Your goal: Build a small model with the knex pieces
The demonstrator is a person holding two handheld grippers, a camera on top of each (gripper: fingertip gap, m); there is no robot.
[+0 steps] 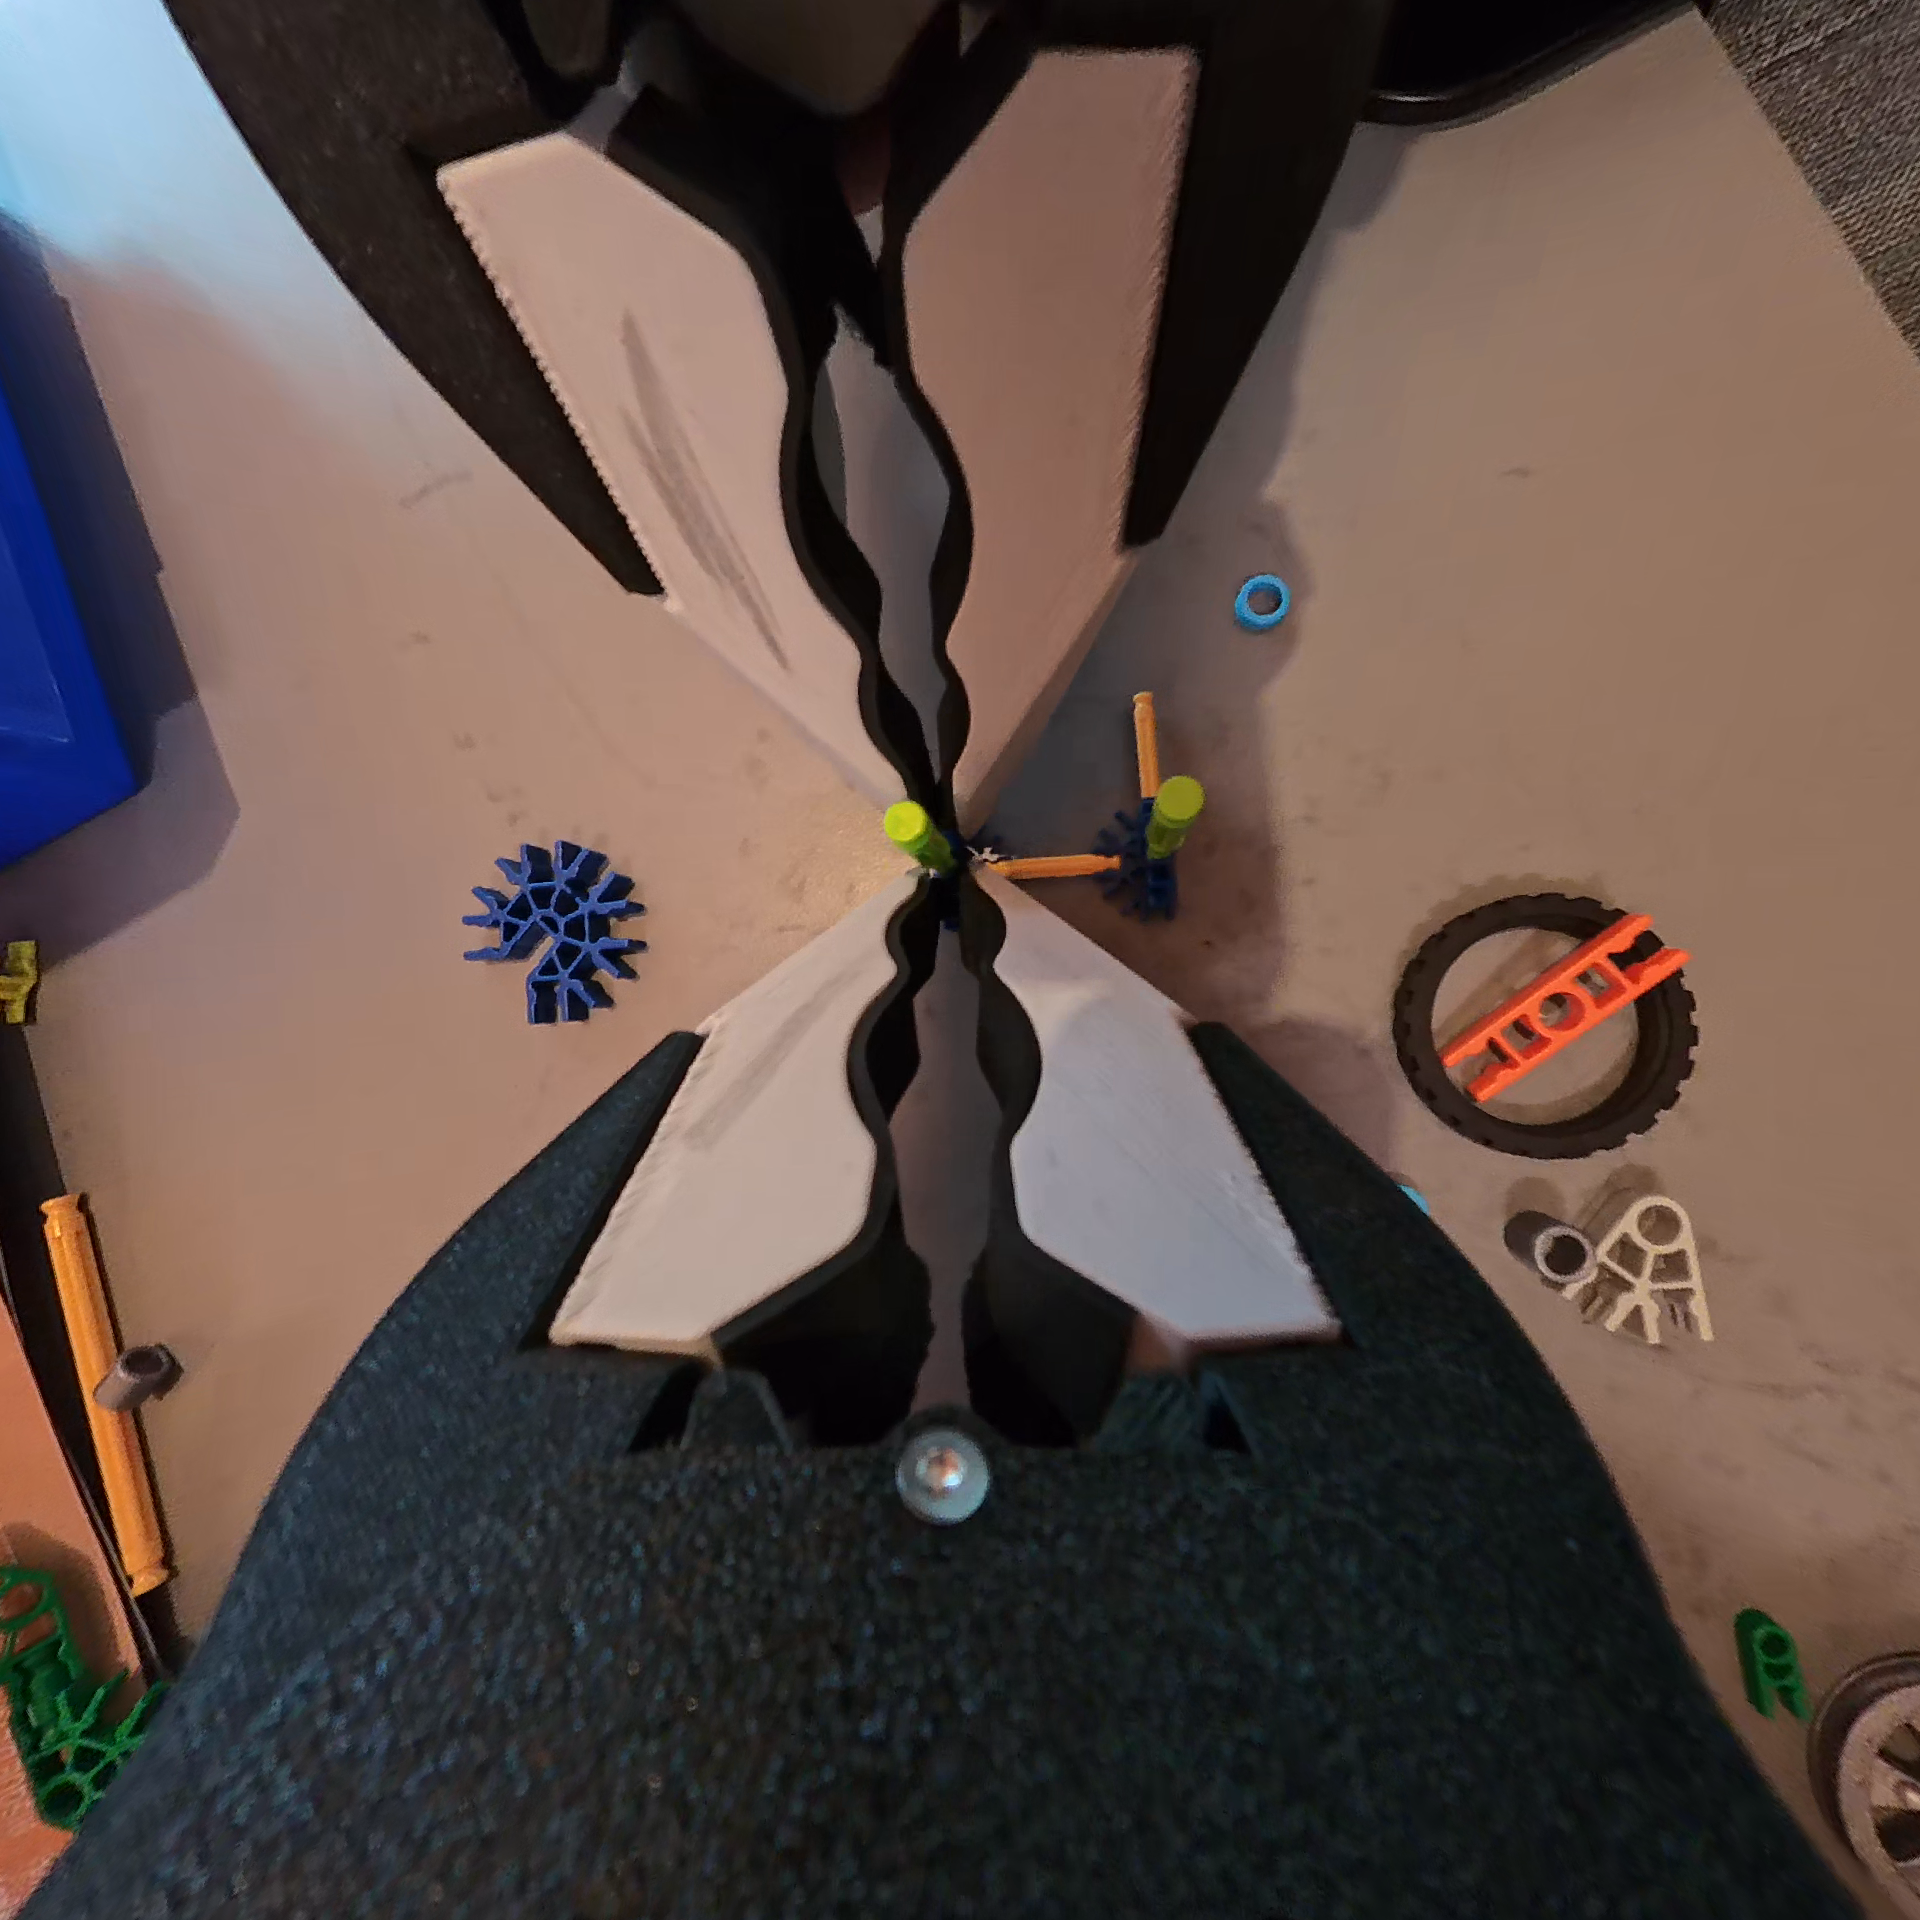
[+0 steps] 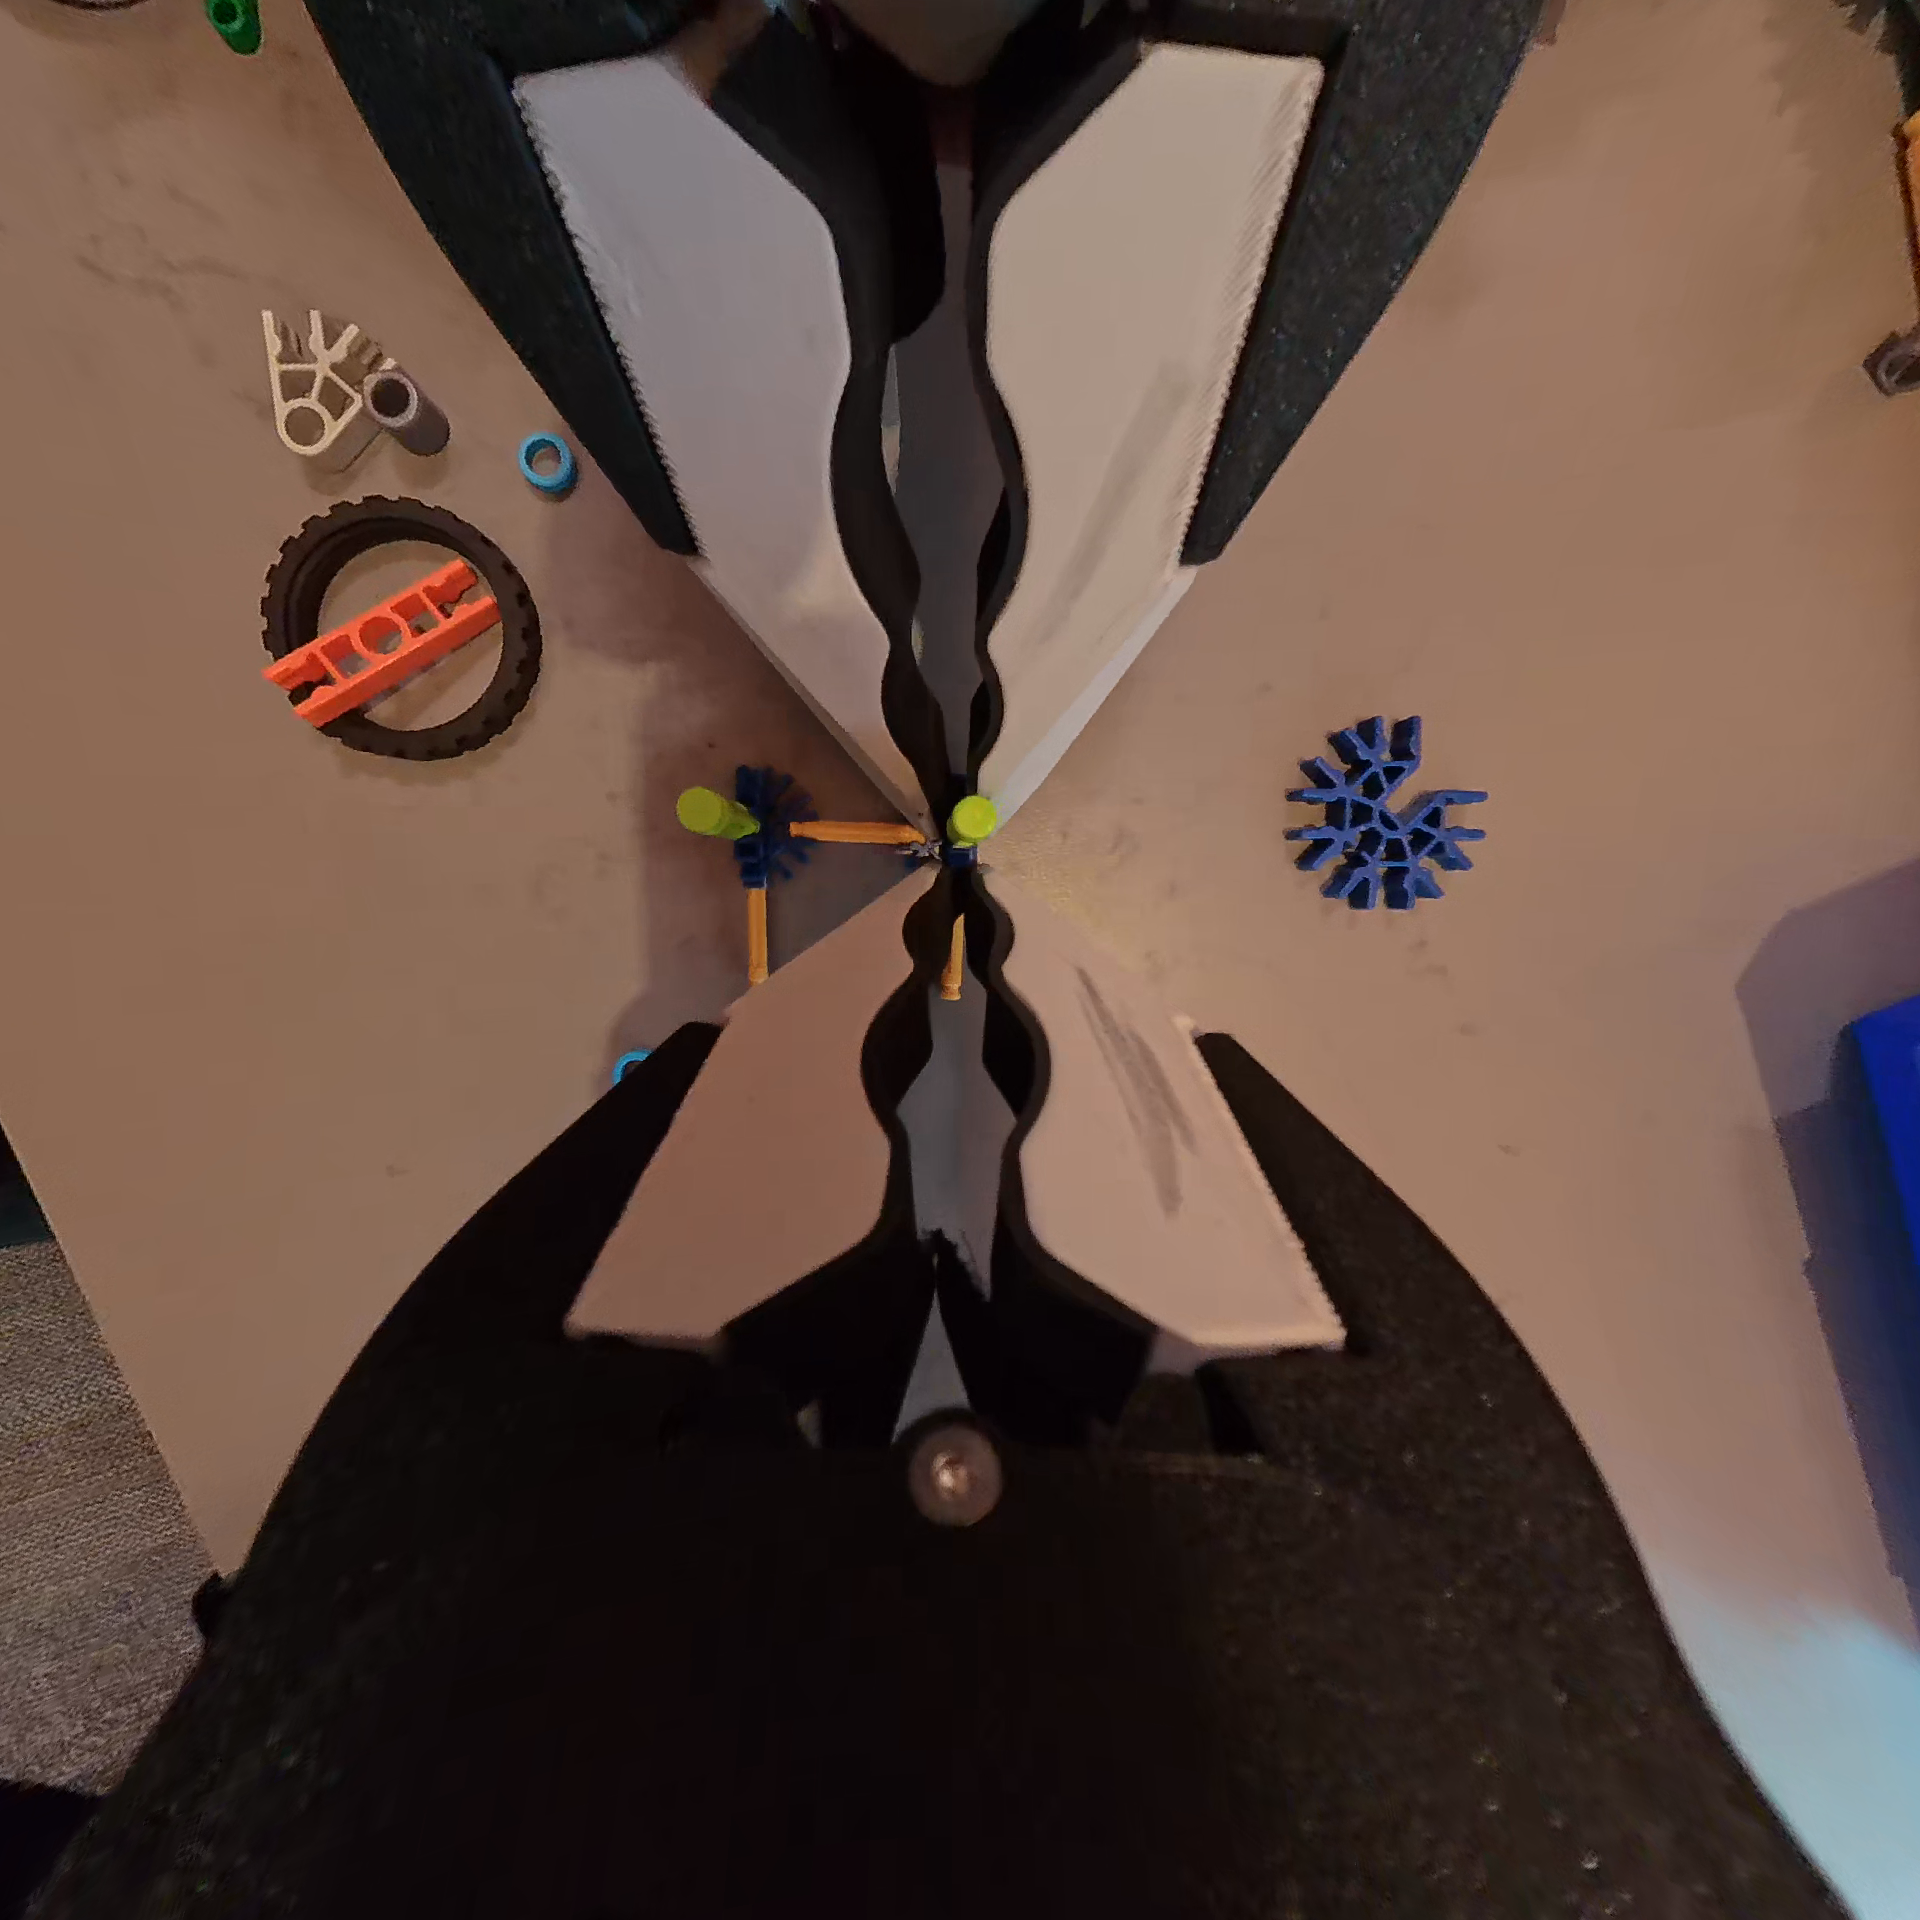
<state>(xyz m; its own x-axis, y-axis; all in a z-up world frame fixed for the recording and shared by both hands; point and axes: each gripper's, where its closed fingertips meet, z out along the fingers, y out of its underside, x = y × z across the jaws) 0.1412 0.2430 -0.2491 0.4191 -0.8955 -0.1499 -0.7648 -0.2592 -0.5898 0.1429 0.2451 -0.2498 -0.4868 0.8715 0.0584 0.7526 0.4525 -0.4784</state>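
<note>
A small assembly stands on the grey table (image 1: 1455, 520). It has two blue snowflake connectors (image 1: 1143, 873), each with an upright lime rod (image 1: 1174, 816), and thin orange rods (image 1: 1060, 864). My left gripper (image 1: 940, 896) and my right gripper (image 2: 951, 883) meet tip to tip at the connector (image 2: 961, 854) under the second lime rod (image 2: 971, 819). Both have their jaws nearly together and pinch this end of the assembly. An orange rod (image 2: 951, 961) runs between the right gripper's fingers. The pinched connector is mostly hidden.
A loose blue snowflake connector (image 1: 556, 930) lies apart. A black tyre (image 1: 1455, 1122) holds an orange piece (image 1: 1558, 1006). Nearby are a white connector (image 1: 1652, 1278), a light-blue ring (image 1: 1262, 603), a long orange rod (image 1: 104, 1392), green pieces (image 1: 52, 1683) and a blue box (image 1: 42, 675). Both grippers' tips are close together, under 4 cm apart. From either gripper's tips it is about 20 centimetres to the long orange rod (image 1: 104, 1392).
</note>
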